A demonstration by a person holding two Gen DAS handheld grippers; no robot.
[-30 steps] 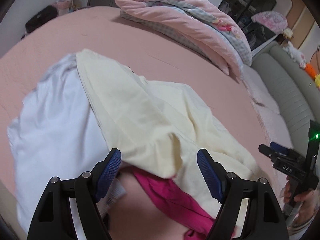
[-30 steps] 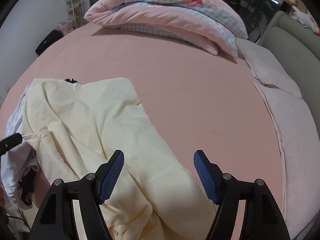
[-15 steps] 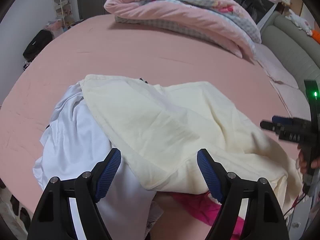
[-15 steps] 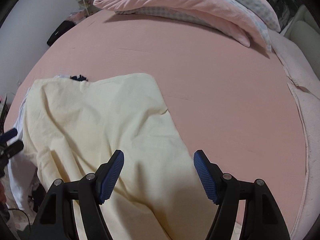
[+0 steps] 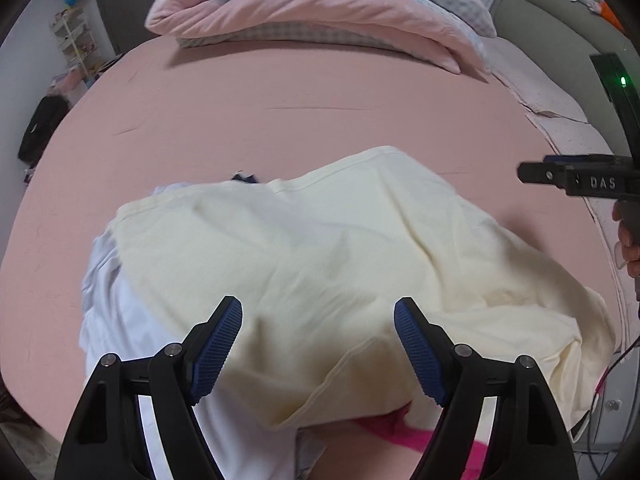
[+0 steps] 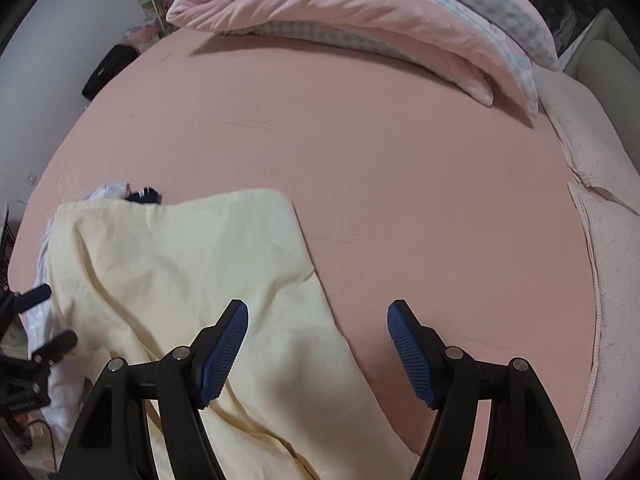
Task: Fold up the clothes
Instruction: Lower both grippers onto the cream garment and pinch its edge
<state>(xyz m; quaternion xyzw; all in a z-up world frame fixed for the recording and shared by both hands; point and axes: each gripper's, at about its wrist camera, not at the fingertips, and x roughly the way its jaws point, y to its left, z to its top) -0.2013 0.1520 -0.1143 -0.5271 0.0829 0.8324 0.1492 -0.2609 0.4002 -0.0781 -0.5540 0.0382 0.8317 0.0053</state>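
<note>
Now both tongs, left tongs and right tongs, gape wide and empty above the crumpled pale-yellow cotton garment on the pink bed.

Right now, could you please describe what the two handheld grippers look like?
Both match: black angular frames with silver screw heads at the joints and two fingers faced with ribbed blue pads. The left gripper shows this up close, as does the right gripper. From the left wrist view, the right gripper's side carries white lettering "DAS", a small green light on a black upright piece, and thin cables trailing below.
</note>
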